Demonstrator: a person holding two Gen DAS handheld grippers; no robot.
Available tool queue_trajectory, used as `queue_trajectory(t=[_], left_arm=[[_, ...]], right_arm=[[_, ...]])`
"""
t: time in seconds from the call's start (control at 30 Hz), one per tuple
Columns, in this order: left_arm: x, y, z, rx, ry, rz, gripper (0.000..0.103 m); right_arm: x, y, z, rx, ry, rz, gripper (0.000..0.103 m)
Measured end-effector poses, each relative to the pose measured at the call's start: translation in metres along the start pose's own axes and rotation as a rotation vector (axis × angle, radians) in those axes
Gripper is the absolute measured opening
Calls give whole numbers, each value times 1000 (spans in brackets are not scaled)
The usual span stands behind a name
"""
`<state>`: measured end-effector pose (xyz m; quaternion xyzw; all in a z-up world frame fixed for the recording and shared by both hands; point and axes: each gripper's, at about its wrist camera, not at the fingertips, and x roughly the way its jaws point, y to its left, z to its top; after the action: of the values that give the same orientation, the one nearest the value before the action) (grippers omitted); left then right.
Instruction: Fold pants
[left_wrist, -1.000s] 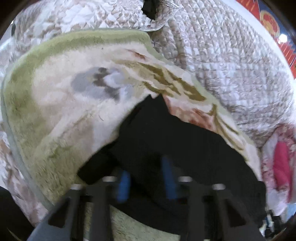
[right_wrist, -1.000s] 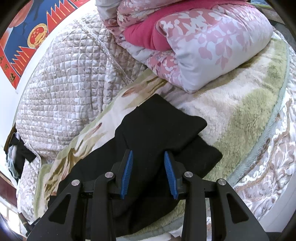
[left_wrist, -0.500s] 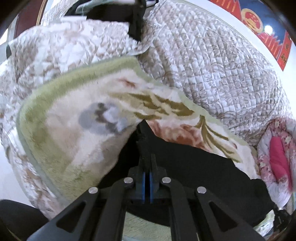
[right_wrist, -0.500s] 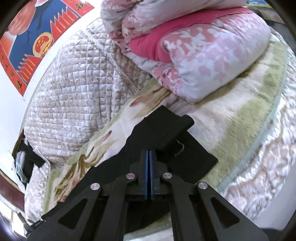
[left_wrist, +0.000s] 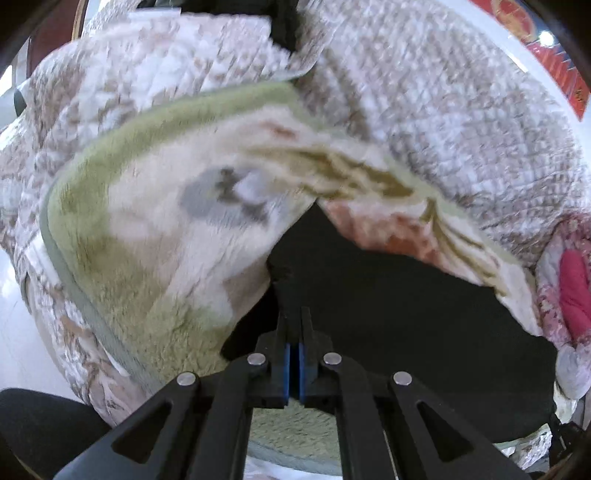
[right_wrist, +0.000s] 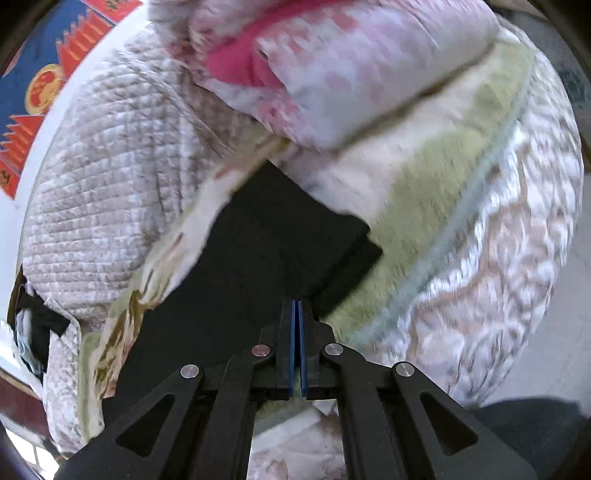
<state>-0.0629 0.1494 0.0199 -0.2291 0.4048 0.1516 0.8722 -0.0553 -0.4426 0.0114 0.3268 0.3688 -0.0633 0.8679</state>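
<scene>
One pair of black pants (left_wrist: 399, 302) lies on the bed, spread across a plush floral blanket (left_wrist: 155, 236) with a green border. In the right wrist view the pants (right_wrist: 266, 251) run from the lower left up toward a stack of pink bedding (right_wrist: 354, 74); one squared end sits near that stack, with a second layer of cloth showing beneath it.

Left gripper (left_wrist: 294, 317): fingers pressed together on a raised peak of the black cloth, near one end of the garment. The fabric tents up from the blanket where it is pinched.

Right gripper (right_wrist: 297, 310): fingers likewise closed, nipping the edge of the pants at the near side of the squared end. Both views are smeared with motion blur, so fine seams and hems cannot be read.

Handling, as judged: soft, limp knit or fleece, light, not fragile, not slippery against the plush. It will sag between two holds and drag on the blanket's pile. Best taken at corners or hem edges, both layers pinched together, and kept taut between the hands so the fold lands flat.

Count: pants, one. Grippers, two. Plush blanket, one. Quilted beige coverlet (left_wrist: 461, 118), one, beneath and behind. Pink bedding stack, one, of several layers; exact number unclear. Red-and-blue poster (right_wrist: 40, 85) on the wall, one.
</scene>
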Motion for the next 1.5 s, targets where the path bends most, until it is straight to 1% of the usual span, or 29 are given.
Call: queue_trajectory(t=[0.1,0.2,0.27,0.3,0.33,0.37,0.4,0.43,0.47,0.5,0.53,0.57,0.63,0.67,0.7,0.77,0.83,0.9,0.97,1.0,1.07,1.1,1.13,1.2,1.27,1.3,1.37,1.4,1.5], left_arm=[[7,0,-3,16,39,15,5],[-2,1,-2,13,9,23,9],[-15,3,1,9,-44,58,9],[-21,4,3,7,-70,68,9],[-25,3,5,10,-90,78,9],[-29,0,7,22,-109,82,9],[-32,-5,8,38,-122,70,9],[-34,-12,9,54,-127,42,9],[-34,-19,8,70,-125,11,9],[-32,-26,7,89,-115,-18,9],[-30,-33,4,112,-98,-45,9],[-26,-41,1,135,-75,-71,9],[-15,-54,-7,173,-18,-106,9],[-10,-60,-9,192,9,-117,9],[-6,-66,-11,209,29,-130,9],[-1,-80,-11,248,46,-145,9],[1,-95,-7,283,50,-165,9],[5,-113,0,330,42,-173,12],[11,-129,4,383,24,-176,21],[15,-134,7,398,22,-181,22],[26,-140,11,411,24,-182,22],[33,-140,12,410,29,-163,22],[39,-137,12,402,36,-147,22],[52,-126,9,367,66,-133,22],[59,-117,5,347,93,-121,22],[59,-116,4,345,89,-124,22],[52,-116,2,360,65,-123,22],[49,-118,2,365,48,-127,22],[43,-120,1,385,5,-115,22]], right_arm=[[-1,6,0,-43,6,-41,1],[-20,12,-1,-77,-72,-75,1],[-32,21,-1,-142,-132,-84,7],[-32,28,-1,-189,-138,-62,16],[-28,36,-2,-234,-122,-39,25],[-22,43,-3,-267,-103,-18,27],[-15,48,-7,-295,-83,-2,27],[-6,53,-11,-328,-60,-14,27],[6,54,-15,-352,-25,-66,27],[19,49,-17,-337,27,-108,27],[29,41,-19,-291,82,-105,27],[33,36,-19,-252,112,-88,27],[24,43,-18,-285,73,-96,27],[19,46,-17,-297,51,-85,27],[14,49,-13,-307,16,-63,27],[11,58,-1,-347,-28,-57,27],[20,62,17,-355,-34,-7,27],[36,68,33,-390,-30,-2,27],[61,70,55,-400,14,33,27],[70,69,61,-394,30,16,26],[83,56,78,-331,11,-70,15],[81,47,84,-279,2,-72,4],[76,38,88,-227,-22,-94,4],[66,34,87,-234,-70,-142,4],[59,45,77,-289,-91,-113,4],[57,53,71,-332,-102,-103,7],[59,76,51,-453,-117,-104,8],[61,82,43,-486,-115,-107,8],[76,104,21,-590,-68,-85,8]])
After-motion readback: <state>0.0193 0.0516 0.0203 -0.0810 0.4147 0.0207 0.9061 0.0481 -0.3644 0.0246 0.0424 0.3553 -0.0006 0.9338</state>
